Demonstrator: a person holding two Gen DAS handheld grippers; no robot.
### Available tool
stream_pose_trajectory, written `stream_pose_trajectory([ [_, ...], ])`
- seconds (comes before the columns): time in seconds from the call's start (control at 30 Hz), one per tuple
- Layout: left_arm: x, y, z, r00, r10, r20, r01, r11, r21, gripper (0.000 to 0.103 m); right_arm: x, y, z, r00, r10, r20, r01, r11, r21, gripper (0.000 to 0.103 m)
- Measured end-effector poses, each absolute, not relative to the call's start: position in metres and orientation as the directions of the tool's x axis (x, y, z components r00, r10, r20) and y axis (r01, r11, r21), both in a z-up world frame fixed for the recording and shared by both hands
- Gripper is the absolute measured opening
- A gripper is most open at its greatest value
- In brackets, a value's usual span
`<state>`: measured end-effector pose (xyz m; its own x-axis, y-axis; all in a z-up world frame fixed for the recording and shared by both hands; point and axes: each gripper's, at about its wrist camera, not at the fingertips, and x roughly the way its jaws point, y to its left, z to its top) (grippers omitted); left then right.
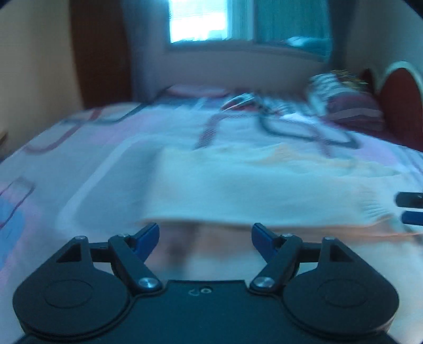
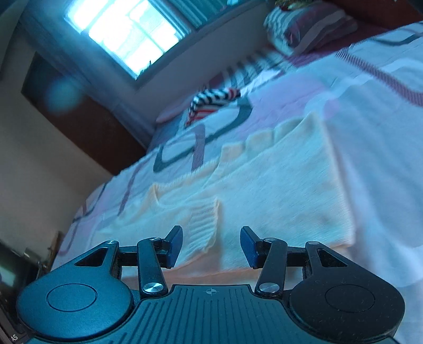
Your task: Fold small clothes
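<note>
We see one bed (image 1: 87,148) filling both views, its sheet white with pink and grey outlined shapes. On it lies one cream knit garment (image 1: 251,182), spread flat on the near half of the bed. One window (image 1: 198,21) stands beyond the bed's far side, and one striped pillow (image 1: 349,103) lies at the bed's right end.

Only the left wrist view shows the red headboard (image 1: 399,105) behind that pillow, and the tips of the right gripper (image 1: 409,209) at the garment's right edge. Only the right wrist view, which is tilted, shows the garment's ribbed cuff (image 2: 203,225) folded over its body, its scalloped far edge, and one striped cloth (image 2: 211,102) farther up the bed toward the window.

The garment's long axis runs along the bed, side to side in the left wrist view, which is blurred, so we cannot tell which end is the neck.

The left gripper (image 1: 205,238) is spread wide just before the garment's near edge, with nothing between its fingers. The right gripper's fingers (image 2: 175,244) stand apart over the cuff, pinching nothing.
</note>
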<state>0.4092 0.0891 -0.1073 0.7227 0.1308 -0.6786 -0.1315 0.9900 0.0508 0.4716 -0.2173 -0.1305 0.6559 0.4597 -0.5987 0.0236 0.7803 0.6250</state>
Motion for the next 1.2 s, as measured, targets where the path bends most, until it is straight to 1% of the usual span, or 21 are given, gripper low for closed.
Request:
stream_pose_trajectory([
  [0.07, 0.416, 0.106, -0.111, 0.692, 0.134, -0.710, -0.137, 0.989, 0.053, 0.071, 0.477, -0.204, -0.135, 0.651, 0.454, -0.609, 0.009, 0.797, 0.604, 0.049],
  [0.1, 0.419, 0.109, -0.112, 0.687, 0.126, -0.716, -0.120, 0.991, 0.059, 0.071, 0.479, -0.198, -0.135, 0.651, 0.451, -0.611, -0.002, 0.806, 0.593, 0.043],
  [0.13, 0.424, 0.111, -0.112, 0.682, 0.116, -0.722, -0.107, 0.993, 0.058, 0.070, 0.482, -0.192, -0.135, 0.640, 0.452, -0.622, -0.009, 0.813, 0.583, 0.015],
  [0.17, 0.428, 0.113, -0.113, 0.679, 0.094, -0.728, -0.099, 0.994, 0.036, 0.069, 0.485, -0.188, -0.136, 0.632, 0.441, -0.638, -0.004, 0.824, 0.566, 0.006],
  [0.2, 0.431, 0.115, -0.114, 0.679, 0.070, -0.731, -0.094, 0.996, 0.009, 0.068, 0.486, -0.184, -0.135, 0.635, 0.428, -0.643, -0.006, 0.836, 0.549, 0.006],
  [0.27, 0.436, 0.117, -0.119, 0.679, 0.067, -0.731, -0.099, 0.995, -0.001, 0.062, 0.486, -0.182, -0.132, 0.642, 0.417, -0.643, -0.015, 0.846, 0.533, 0.004],
  [0.3, 0.439, 0.117, -0.123, 0.680, 0.068, -0.730, -0.095, 0.995, 0.005, 0.061, 0.484, -0.179, -0.121, 0.671, 0.392, -0.629, -0.038, 0.866, 0.499, 0.004],
  [0.37, 0.439, 0.115, -0.124, 0.687, 0.063, -0.724, -0.077, 0.997, 0.013, 0.054, 0.476, -0.186, -0.103, 0.719, 0.370, -0.588, -0.045, 0.869, 0.493, 0.004],
  [0.4, 0.438, 0.114, -0.125, 0.689, 0.057, -0.722, -0.064, 0.998, 0.017, 0.052, 0.471, -0.191, -0.094, 0.745, 0.350, -0.568, -0.040, 0.873, 0.486, 0.004],
  [0.47, 0.439, 0.111, -0.125, 0.691, 0.045, -0.722, -0.032, 0.999, 0.032, 0.044, 0.459, -0.209, -0.079, 0.797, 0.282, -0.534, -0.009, 0.890, 0.457, 0.004],
  [0.5, 0.439, 0.110, -0.125, 0.691, 0.038, -0.722, -0.018, 0.999, 0.036, 0.042, 0.455, -0.219, -0.078, 0.807, 0.250, -0.535, 0.024, 0.891, 0.452, 0.004],
  [0.53, 0.439, 0.109, -0.124, 0.691, 0.032, -0.723, -0.005, 0.999, 0.039, 0.039, 0.455, -0.219, -0.078, 0.807, 0.250, -0.535, 0.024, 0.891, 0.452, 0.004],
  [0.63, 0.439, 0.107, -0.125, 0.690, 0.013, -0.723, 0.028, 0.999, 0.044, 0.031, 0.444, -0.240, -0.088, 0.786, 0.215, -0.579, 0.083, 0.892, 0.444, 0.004],
  [0.87, 0.442, 0.101, -0.122, 0.697, -0.011, -0.717, 0.075, 0.996, 0.057, 0.021, 0.432, -0.250, -0.094, 0.777, 0.201, -0.596, 0.115, 0.886, 0.449, 0.004],
  [1.03, 0.448, 0.104, -0.124, 0.678, -0.027, -0.735, 0.082, 0.996, 0.039, 0.021, 0.432, -0.253, -0.103, 0.764, 0.191, -0.617, 0.137, 0.886, 0.444, 0.004],
  [1.2, 0.446, 0.104, -0.125, 0.676, -0.030, -0.736, 0.102, 0.993, 0.053, 0.021, 0.431, -0.255, -0.117, 0.745, 0.187, -0.641, 0.154, 0.887, 0.436, 0.004],
])
